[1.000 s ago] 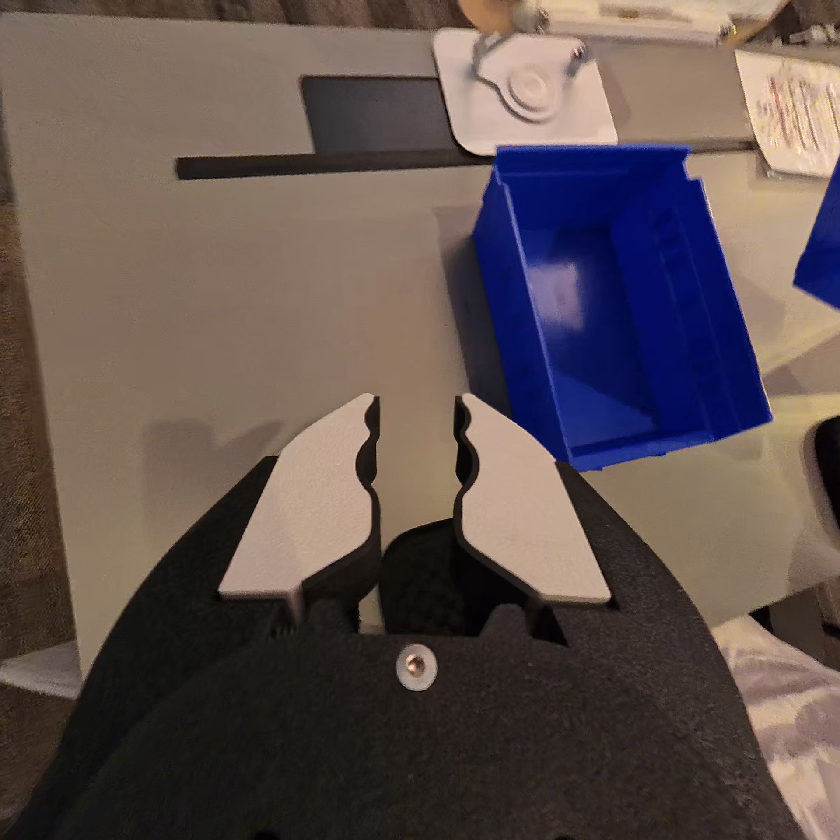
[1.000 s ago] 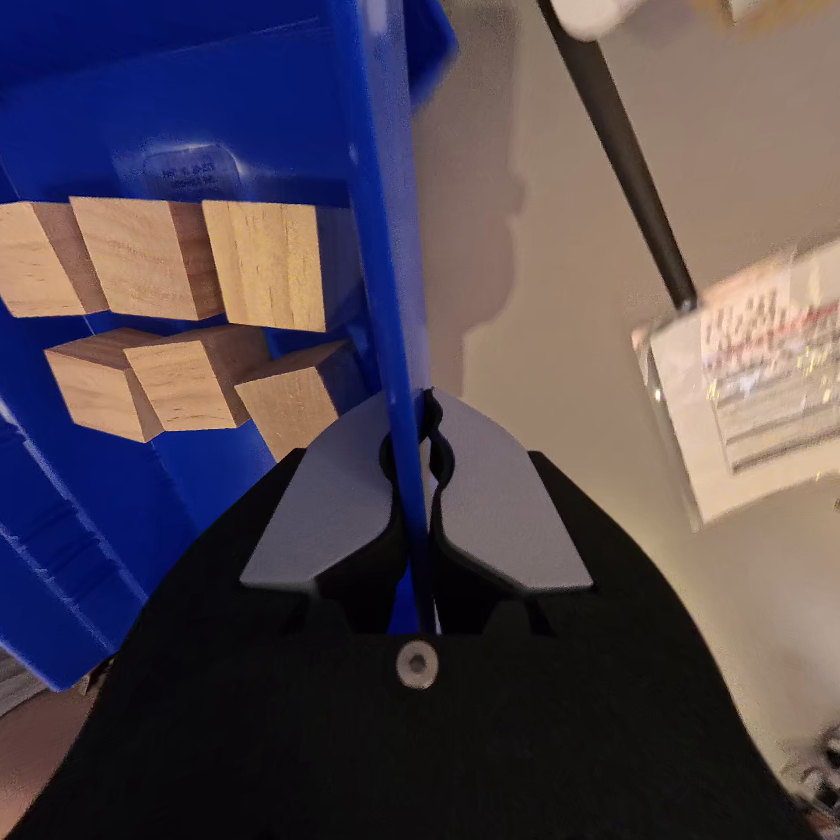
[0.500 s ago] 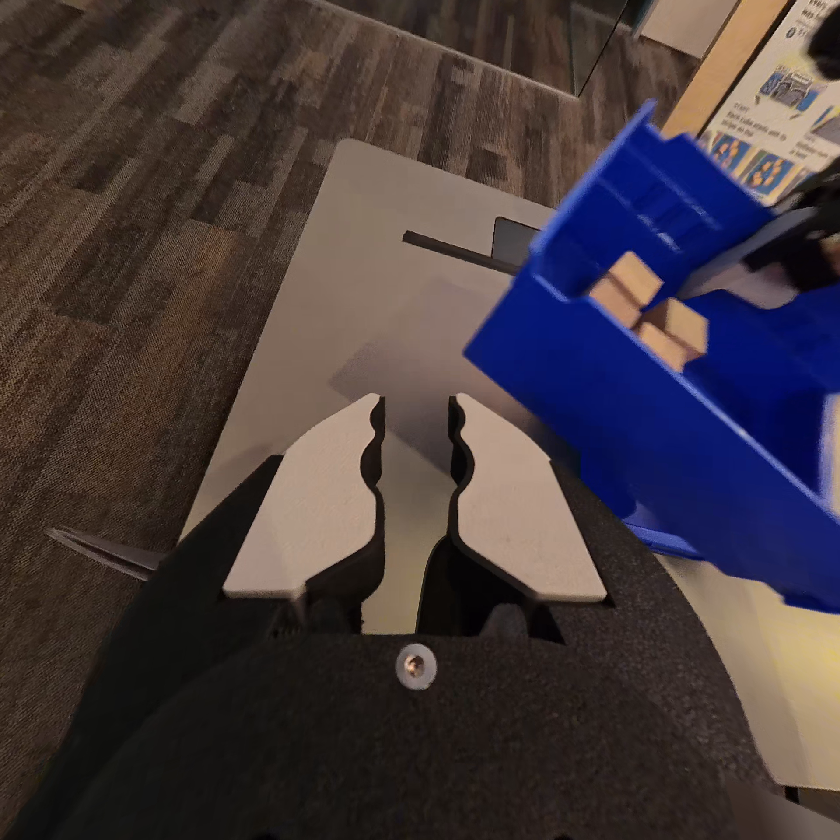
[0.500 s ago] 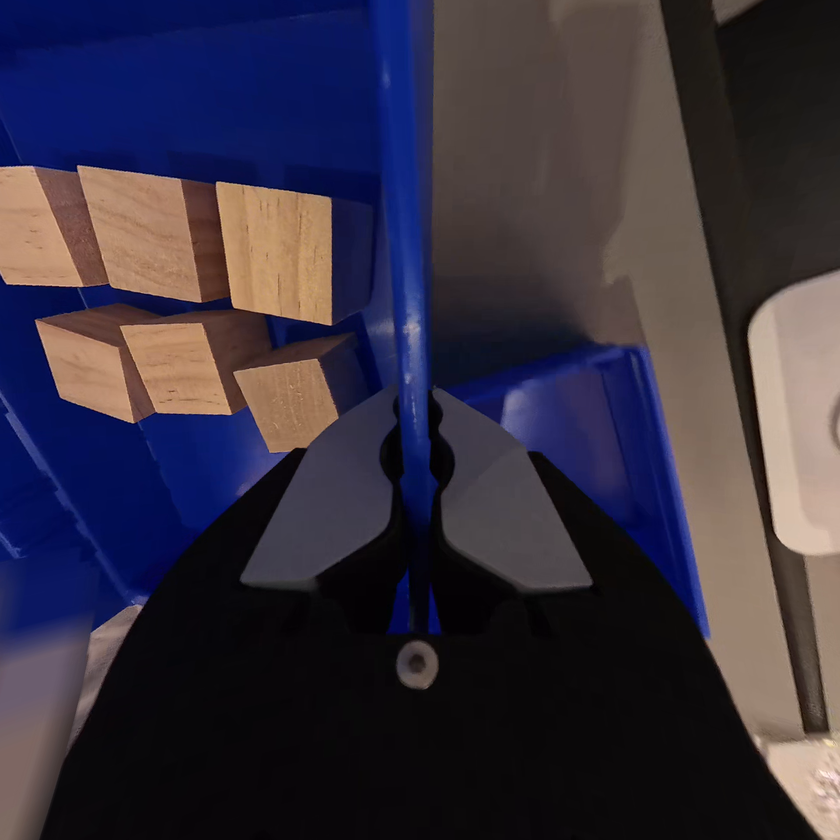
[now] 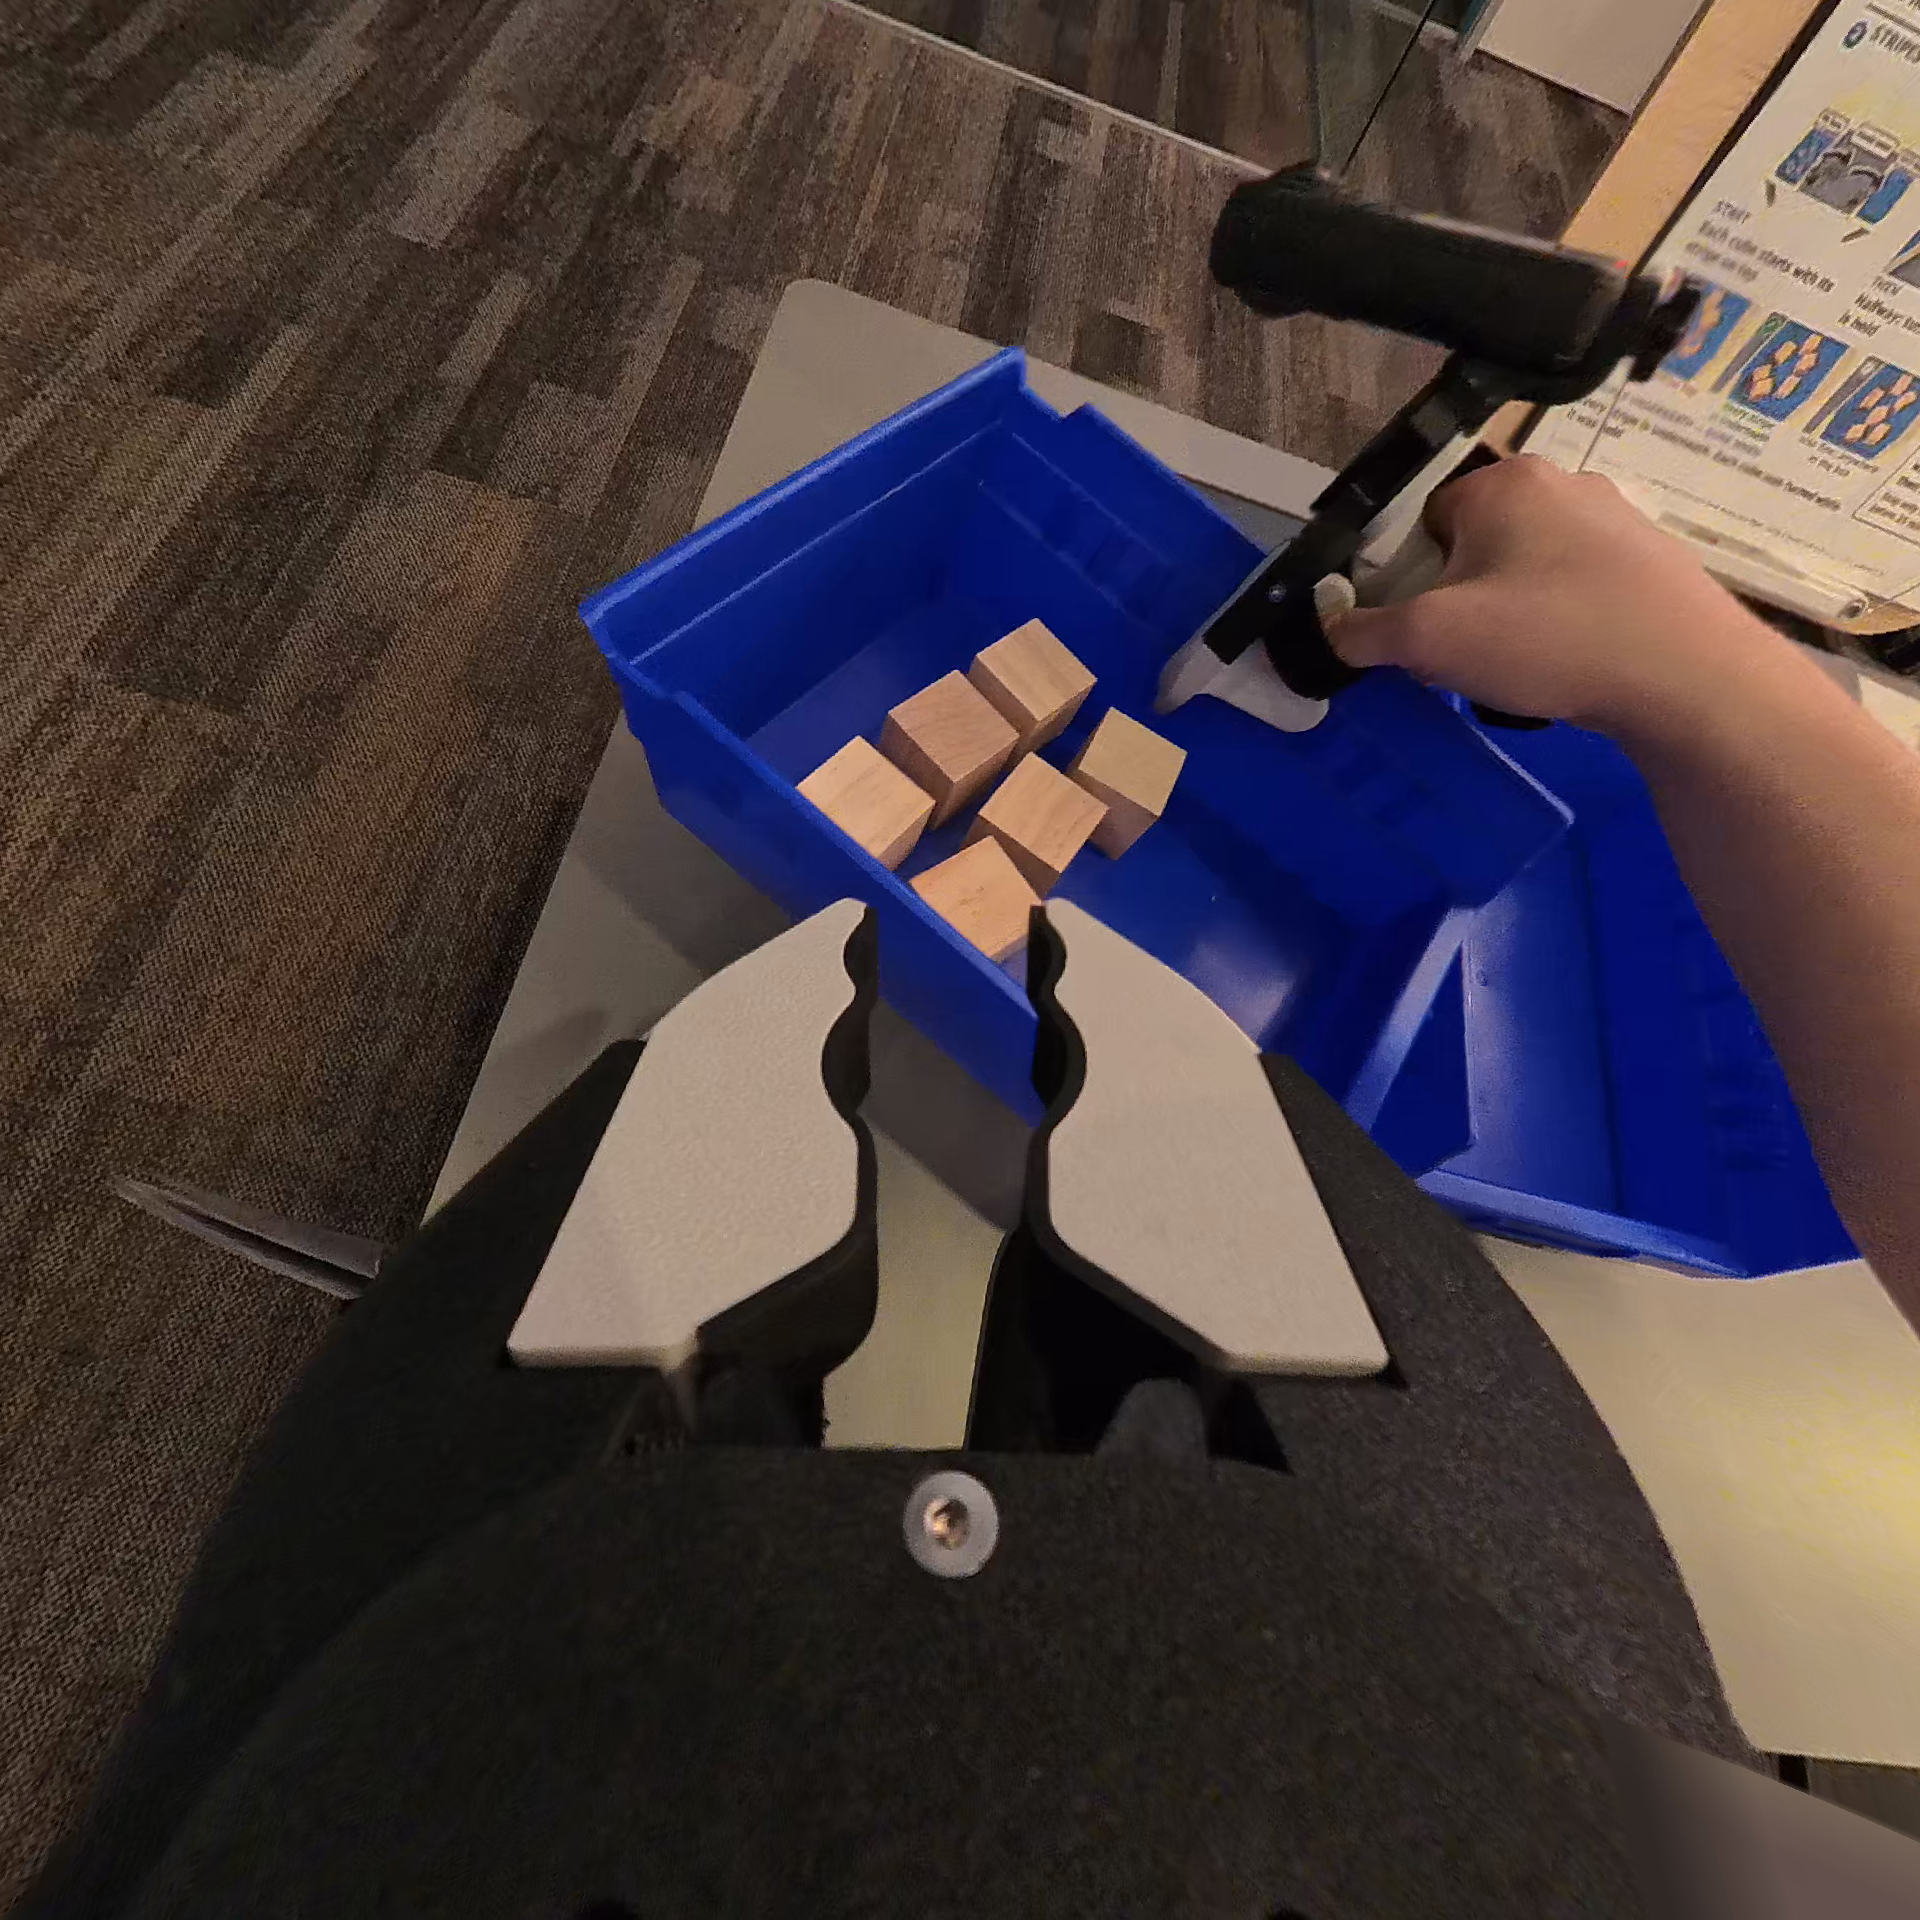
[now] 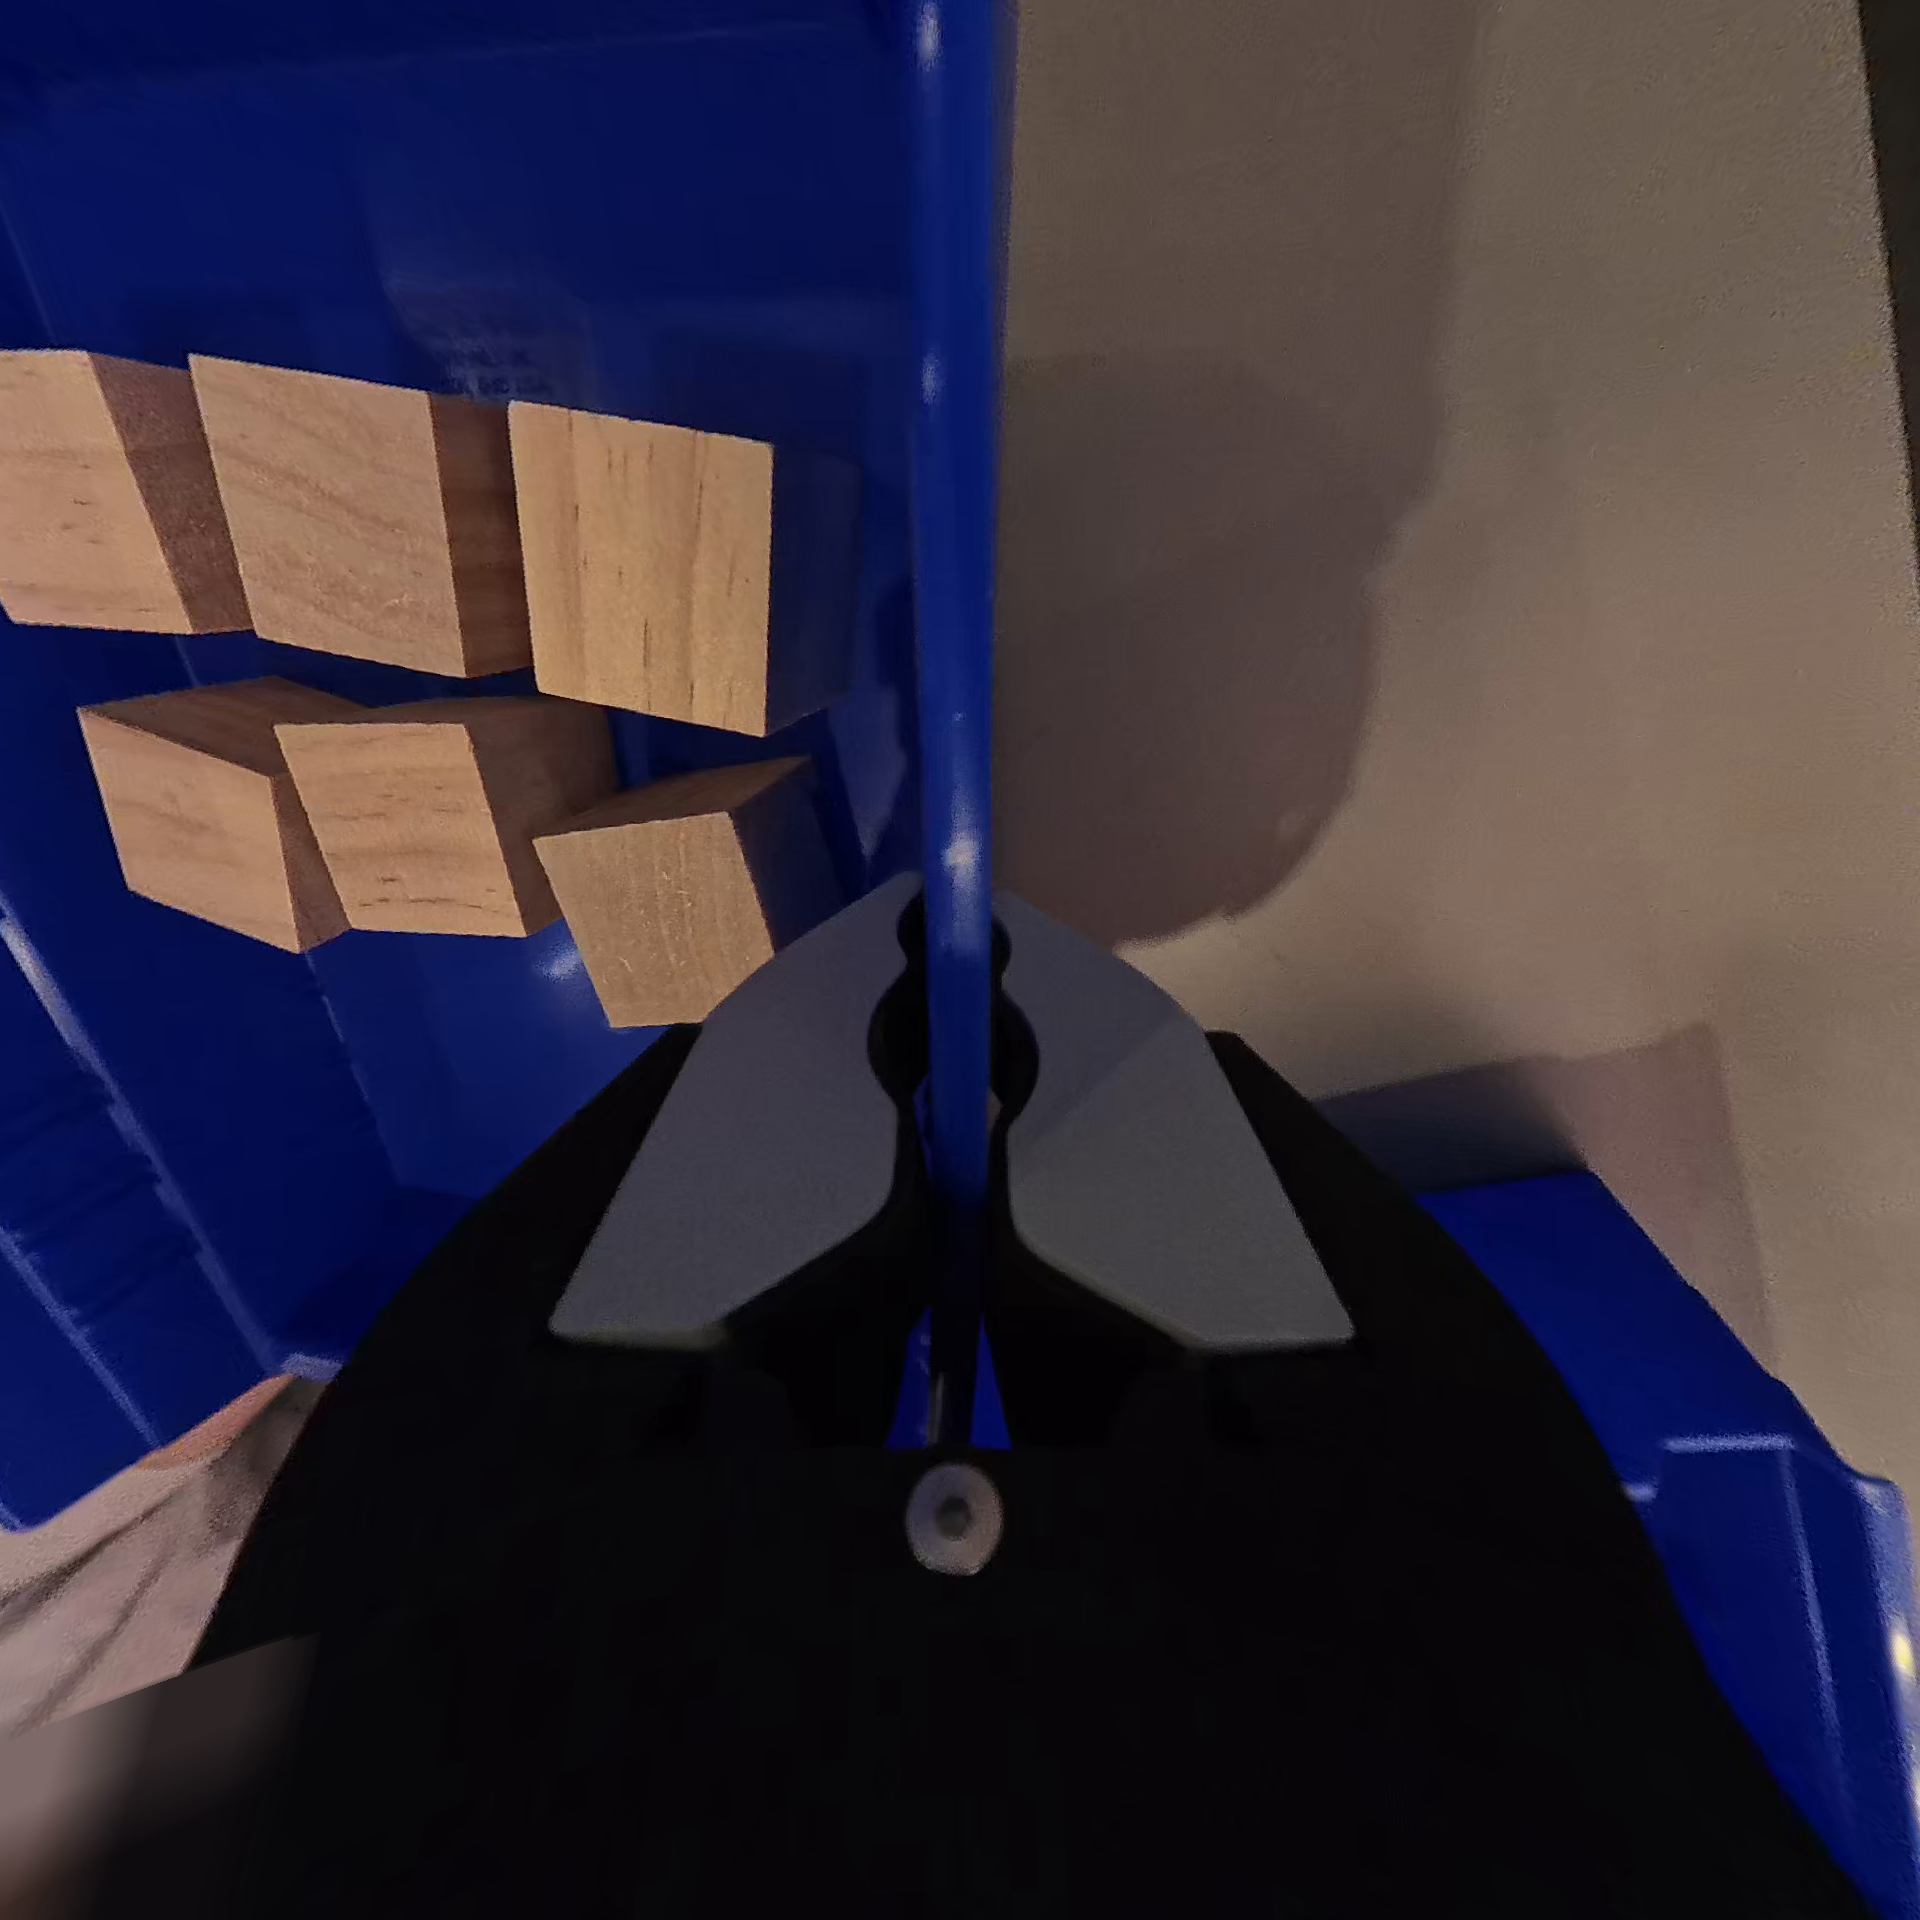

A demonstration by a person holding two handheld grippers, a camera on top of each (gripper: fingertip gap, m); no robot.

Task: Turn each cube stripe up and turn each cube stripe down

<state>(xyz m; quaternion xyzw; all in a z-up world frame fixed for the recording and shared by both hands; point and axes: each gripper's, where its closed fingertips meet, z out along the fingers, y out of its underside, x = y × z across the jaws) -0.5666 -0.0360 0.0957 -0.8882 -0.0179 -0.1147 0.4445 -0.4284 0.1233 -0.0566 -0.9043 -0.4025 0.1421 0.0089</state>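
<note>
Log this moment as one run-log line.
right gripper: shut on blue bin wall | left gripper: open, empty | wooden cubes: six in bin, no stripe visible

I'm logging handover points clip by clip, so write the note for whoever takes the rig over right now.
Right gripper: jaws shut on the wall of the blue bin that holds the cubes.
Left gripper: jaws open, empty, at that bin's near wall.
Six wooden cubes lie in two rows of three on the bin floor. A second blue bin sits under or beside it; no cubes show in it.
Done: no stripe shows on any visible cube face, so I cannot tell.
Left: turning the cubes.
</note>
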